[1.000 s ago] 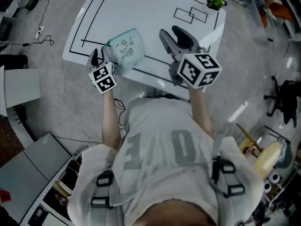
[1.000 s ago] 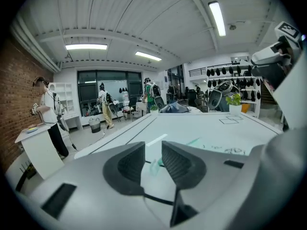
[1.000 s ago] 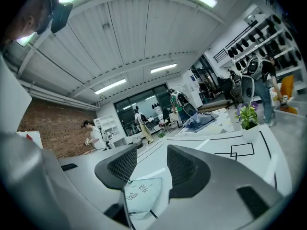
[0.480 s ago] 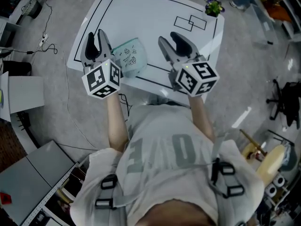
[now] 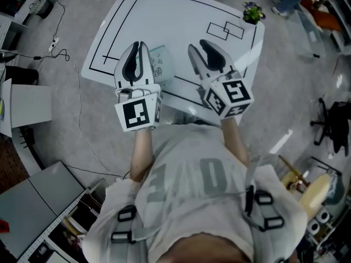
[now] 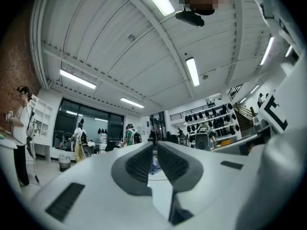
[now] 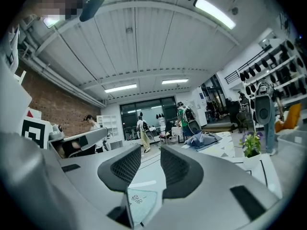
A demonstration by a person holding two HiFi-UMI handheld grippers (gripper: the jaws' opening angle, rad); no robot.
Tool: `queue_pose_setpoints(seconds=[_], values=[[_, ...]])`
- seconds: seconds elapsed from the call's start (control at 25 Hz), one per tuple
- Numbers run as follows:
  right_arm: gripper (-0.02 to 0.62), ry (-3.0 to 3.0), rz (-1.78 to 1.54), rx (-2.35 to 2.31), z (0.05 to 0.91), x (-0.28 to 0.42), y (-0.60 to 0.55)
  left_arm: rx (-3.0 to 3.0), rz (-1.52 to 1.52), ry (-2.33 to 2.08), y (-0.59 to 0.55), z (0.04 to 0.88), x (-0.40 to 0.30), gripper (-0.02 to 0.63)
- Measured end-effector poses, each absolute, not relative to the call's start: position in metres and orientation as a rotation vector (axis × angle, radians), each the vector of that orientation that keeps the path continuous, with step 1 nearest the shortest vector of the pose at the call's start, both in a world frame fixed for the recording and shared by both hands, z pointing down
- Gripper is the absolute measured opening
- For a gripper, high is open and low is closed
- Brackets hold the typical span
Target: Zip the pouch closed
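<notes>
Having just been closing on nothing, the left gripper [image 5: 138,48], nearly pressed together, and the right gripper [image 5: 197,44], half spread, are hovering above the pouch [image 5: 164,64] on the table [image 5: 164,21]; checking its hidden zipper seems wise.

A pale mint-green fabric pouch [image 5: 163,64], printed with small dark doodles, lies flat on a white table with black marked lines [image 5: 164,21], near the table's front edge. Only part of it shows from above, and its zip cannot be made out.
</notes>
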State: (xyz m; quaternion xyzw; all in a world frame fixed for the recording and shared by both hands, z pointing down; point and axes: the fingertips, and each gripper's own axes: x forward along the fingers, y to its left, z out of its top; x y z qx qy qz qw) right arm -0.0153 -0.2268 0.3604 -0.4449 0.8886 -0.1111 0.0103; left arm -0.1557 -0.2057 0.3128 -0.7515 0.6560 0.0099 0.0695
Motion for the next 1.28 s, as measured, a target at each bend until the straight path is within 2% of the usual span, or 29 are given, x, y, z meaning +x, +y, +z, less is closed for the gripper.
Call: queue_pose_setpoints(seconds=[0.44,0.48,0.56,0.64,1.28], values=[[0.118,2.799,-0.295,-1.399,0.359,-0.019,-0.224,-2.234,-0.008,1.971,-0.199,0.315,-0.158,0.029],[0.109,2.795,-0.288,-1.406,0.358,-0.019,-0.223,-2.231,-0.004,1.974,-0.199,0.314,-0.158,0.029],[0.046,2.778,-0.267,-1.428,0.356,-0.018,-0.222,-2.229,0.005,1.981,-0.198,0.312,-0.158,0.020],[0.023,2.765,-0.251,-1.446,0.353,-0.016,-0.222,-2.234,-0.009,1.982,-0.199,0.314,-0.158,0.011],[0.014,2.780,-0.239,-1.456,0.356,-0.021,-0.225,-2.240,-0.080,2.012,-0.202,0.329,-0.170,0.006]])
